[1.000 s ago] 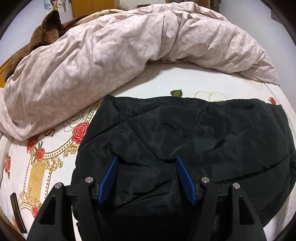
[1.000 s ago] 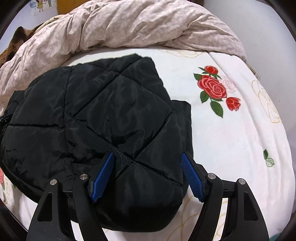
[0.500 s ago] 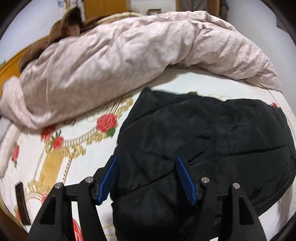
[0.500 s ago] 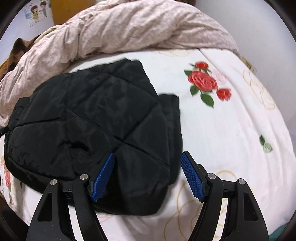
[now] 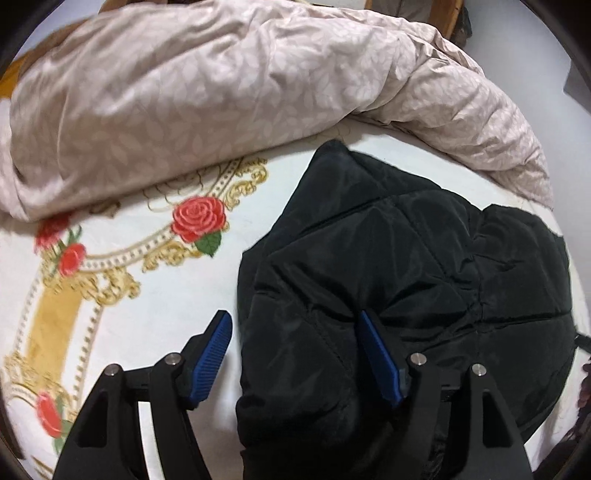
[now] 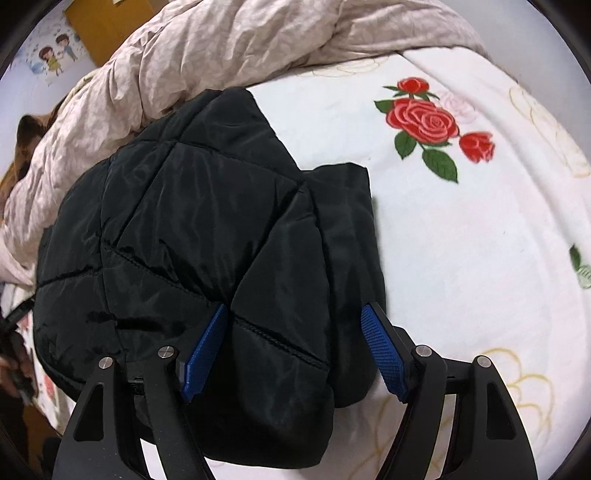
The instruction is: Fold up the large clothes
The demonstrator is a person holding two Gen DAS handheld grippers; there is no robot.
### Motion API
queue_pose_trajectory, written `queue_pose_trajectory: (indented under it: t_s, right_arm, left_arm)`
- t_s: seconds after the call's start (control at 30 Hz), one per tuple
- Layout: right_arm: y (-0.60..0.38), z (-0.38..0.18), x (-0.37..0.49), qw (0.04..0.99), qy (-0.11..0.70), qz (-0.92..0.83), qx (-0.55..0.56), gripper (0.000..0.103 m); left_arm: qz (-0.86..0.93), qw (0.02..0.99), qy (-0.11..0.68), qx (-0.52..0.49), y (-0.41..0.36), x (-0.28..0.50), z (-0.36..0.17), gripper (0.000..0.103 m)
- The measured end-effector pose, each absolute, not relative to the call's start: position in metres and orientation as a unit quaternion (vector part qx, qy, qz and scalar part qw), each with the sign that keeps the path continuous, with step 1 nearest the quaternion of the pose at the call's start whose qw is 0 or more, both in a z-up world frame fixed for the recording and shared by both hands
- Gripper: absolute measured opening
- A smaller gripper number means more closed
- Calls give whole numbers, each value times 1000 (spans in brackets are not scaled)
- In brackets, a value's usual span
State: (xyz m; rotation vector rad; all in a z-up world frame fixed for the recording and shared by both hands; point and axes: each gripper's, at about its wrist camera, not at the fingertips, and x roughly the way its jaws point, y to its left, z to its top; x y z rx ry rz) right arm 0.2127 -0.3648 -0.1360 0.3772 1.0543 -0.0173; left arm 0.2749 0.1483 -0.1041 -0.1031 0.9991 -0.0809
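Left wrist view: a black quilted jacket (image 5: 388, 280) lies folded into a thick bundle on the bed (image 5: 159, 314), its shiny padded fabric stitched into large diamond panels. One corner of the bundle points toward the pink blanket (image 5: 229, 96) heaped along the far side of the bed. The left gripper (image 5: 295, 343) hangs over the jacket's left edge with its blue fingers (image 5: 212, 354) spread apart and having just opened further; the edge of the jacket lies between them, but the left finger is over bare sheet and neither pad visibly presses the cloth.

In the right wrist view the same jacket (image 6: 207, 236) shows its right side, where a narrower folded layer sticks out beside the main bundle. The right gripper (image 6: 295, 343) is over this near right corner, fingers (image 6: 384, 354) likewise apart and just widened, with the cloth between them and not squeezed.

The bed sheet is white, printed with red roses (image 6: 421, 120), green leaves and gold ornamental borders. The pink blanket (image 6: 229, 44) has a faint leaf pattern and is crumpled. Something brown (image 6: 26, 140) lies past the blanket at the left. A wall behind carries a cartoon sticker of two children (image 6: 55, 53) beside a yellow-brown panel (image 6: 107, 26).
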Motion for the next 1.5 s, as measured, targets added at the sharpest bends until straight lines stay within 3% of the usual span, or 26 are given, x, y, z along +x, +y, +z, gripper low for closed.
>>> queue_pose_trajectory:
  t_s: [0.2,0.43,0.7,0.9,0.97,1.0,1.1,1.17,1.23,1.37,1.5]
  right_arm:
    - [-373,-148,211,839,500,7,216,78]
    - [-382,-168,239,824,513,26,239,93]
    - [-389,-178,239,813,505,76,281,93]
    - [-390,-185,257,807,506,108,285,93]
    - [-387,-185,263,805,507,113,288,87]
    - [-386,-184,263,804,505,120,289,77]
    - [-383,-177,262,807,496,128,293,54]
    - [-380,-170,260,812,492,124,288,48]
    - [-376,-163,259,815,493,117,281,41]
    - [-370,-138,254,824,491,103,263,33]
    - [-369,-104,235,835,476,107,254,29]
  left_arm:
    - [-67,864,492,-85,159,279,-120,83]
    - [-97,847,514,-97,157,306,-139,93]
    - [-129,831,510,-181,178,296,-156,95]
    - [-132,829,519,-159,164,312,-158,102]
    - [-134,828,522,-153,160,313,-158,101]
    - [-135,828,523,-152,159,313,-157,99]
    - [-147,827,519,-156,155,309,-151,76]
    - [-150,831,515,-149,150,304,-143,53]
    - [-144,835,513,-136,144,301,-134,43]
    - [-126,849,502,-107,139,288,-106,32]
    - [-128,862,480,-97,139,266,-70,30]
